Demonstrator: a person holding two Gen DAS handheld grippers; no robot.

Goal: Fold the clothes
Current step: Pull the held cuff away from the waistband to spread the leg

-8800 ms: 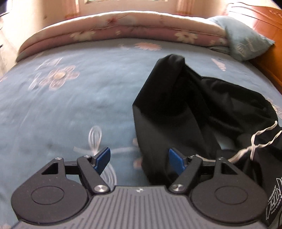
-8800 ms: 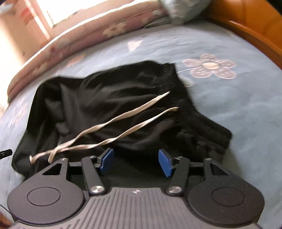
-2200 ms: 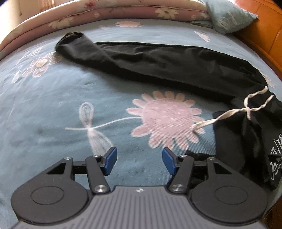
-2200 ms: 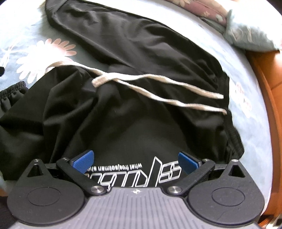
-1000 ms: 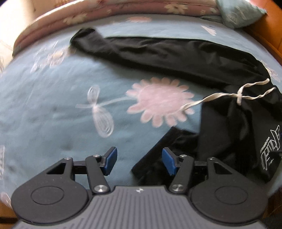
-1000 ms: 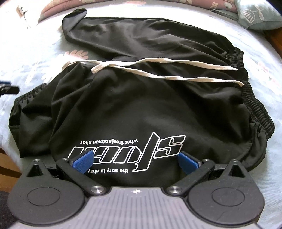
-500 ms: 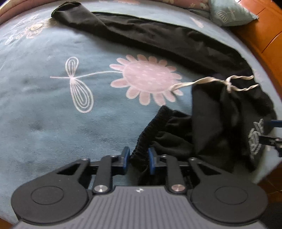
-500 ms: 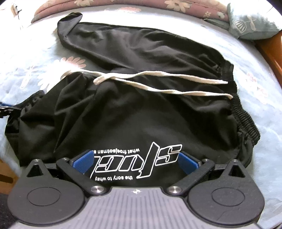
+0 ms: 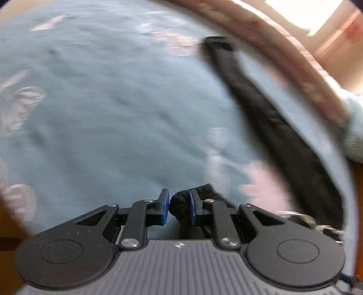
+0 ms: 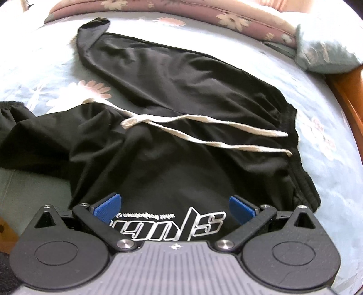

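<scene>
Left wrist view: left gripper (image 9: 179,207) fingers (image 9: 164,205) just closed, now pinching elastic leg cuff (image 9: 181,203) of black track pants (image 10: 181,118). Frame heavily motion-blurred. Other leg (image 9: 272,118) seen as long dark strip running diagonally away, up and to cuff's right, over blue floral bedsheet (image 9: 102,102).

Right wrist view: right gripper (image 10: 174,207) fingers (image 10: 107,205) spread wide, nothing between, hovering over white printed logo (image 10: 181,223) near hip. Contact with cloth: cannot tell.

Key relation: pinched cuff sits at far left of logo in right view; straight leg lies beyond logo, long axis from waistband (image 10: 292,127) at right to far cuff at upper left. Judged next move: carry gripped leg across onto straight leg so both axes line up. Left hand alone has cloth; right nearest waistband side, free to pin.

Material: thin, slick, matte synthetic, limp, creases easily. Ribbed elastic at cuffs and waistband. Cream woven drawstring (image 10: 204,129) loose across front beyond logo; likely to snag or trail into fold. Pink floral quilt (image 10: 204,13) and blue pillow (image 10: 322,56) beyond pants.
</scene>
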